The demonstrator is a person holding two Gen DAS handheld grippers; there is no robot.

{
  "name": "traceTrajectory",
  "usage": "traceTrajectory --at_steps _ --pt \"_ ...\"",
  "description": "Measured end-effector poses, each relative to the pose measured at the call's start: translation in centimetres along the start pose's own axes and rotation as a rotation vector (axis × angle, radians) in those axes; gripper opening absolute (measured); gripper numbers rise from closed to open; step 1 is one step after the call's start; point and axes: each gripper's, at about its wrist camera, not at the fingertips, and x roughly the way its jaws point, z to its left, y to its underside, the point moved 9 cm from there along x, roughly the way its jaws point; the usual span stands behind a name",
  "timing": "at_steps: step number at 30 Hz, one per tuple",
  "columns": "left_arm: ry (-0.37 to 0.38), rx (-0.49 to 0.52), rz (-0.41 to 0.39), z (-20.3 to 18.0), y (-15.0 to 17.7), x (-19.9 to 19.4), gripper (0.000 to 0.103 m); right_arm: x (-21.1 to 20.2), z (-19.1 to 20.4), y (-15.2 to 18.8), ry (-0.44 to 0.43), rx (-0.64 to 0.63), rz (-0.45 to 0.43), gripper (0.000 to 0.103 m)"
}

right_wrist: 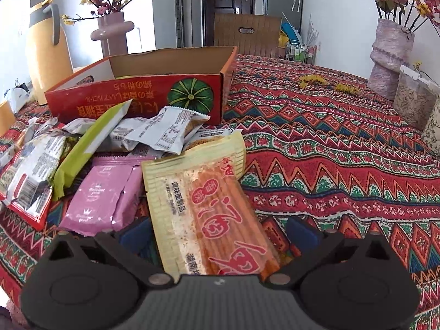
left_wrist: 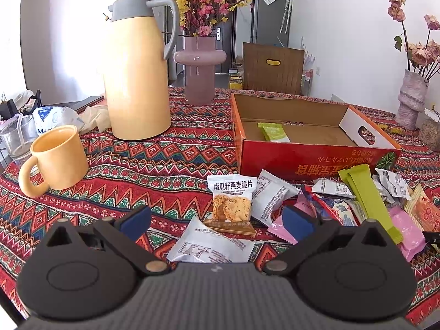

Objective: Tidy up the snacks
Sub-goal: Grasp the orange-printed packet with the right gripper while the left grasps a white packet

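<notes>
Patterned tablecloth (left_wrist: pixel 170 162) under everything. Red cardboard box (left_wrist: pixel 308 156) open at centre, one green packet (left_wrist: pixel 272 132) lying inside. Snack pile (right_wrist: pixel 115 148) loose just in front of box. Left gripper (left_wrist: pixel 217 221) spread wide above oat crisp packet (left_wrist: pixel 232 203), gripping nothing. Right gripper (right_wrist: pixel 218 233) spread wide around orange stick-snack packet (right_wrist: pixel 211 206), pads apart from it.

A yellow jug (left_wrist: pixel 137 66) stands between mug (left_wrist: pixel 59 158) and pink vase (left_wrist: pixel 199 68).
</notes>
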Motion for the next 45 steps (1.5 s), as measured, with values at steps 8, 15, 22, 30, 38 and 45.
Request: traceTrajectory --at_steps 8,15,22,30,38,45 --pt "-0.003 -0.014 0.016 0.4 0.1 0.6 0.103 -1.1 1.0 -0.1 0.004 0.011 -0.034 0.065" --pt "-0.003 -0.018 0.027 0.3 0.0 1.2 0.103 -2.0 0.9 -0.5 0.046 0.023 -0.065 0.027" --pt "-0.02 -0.021 0.037 0.7 -0.1 1.9 0.103 -2.5 0.4 -1.1 0.08 0.066 -0.11 0.023" --pt "-0.066 0.002 0.078 1.8 0.5 3.2 0.103 -4.3 -0.6 -2.9 0.069 0.147 -0.204 0.023" --pt "-0.05 0.083 0.146 1.1 2.4 4.4 0.103 -4.5 -1.0 -3.8 0.054 0.184 -0.226 0.023" --pt "-0.03 0.138 0.199 0.7 3.8 6.0 0.103 -5.4 -1.0 -3.9 0.053 0.199 -0.24 0.023"
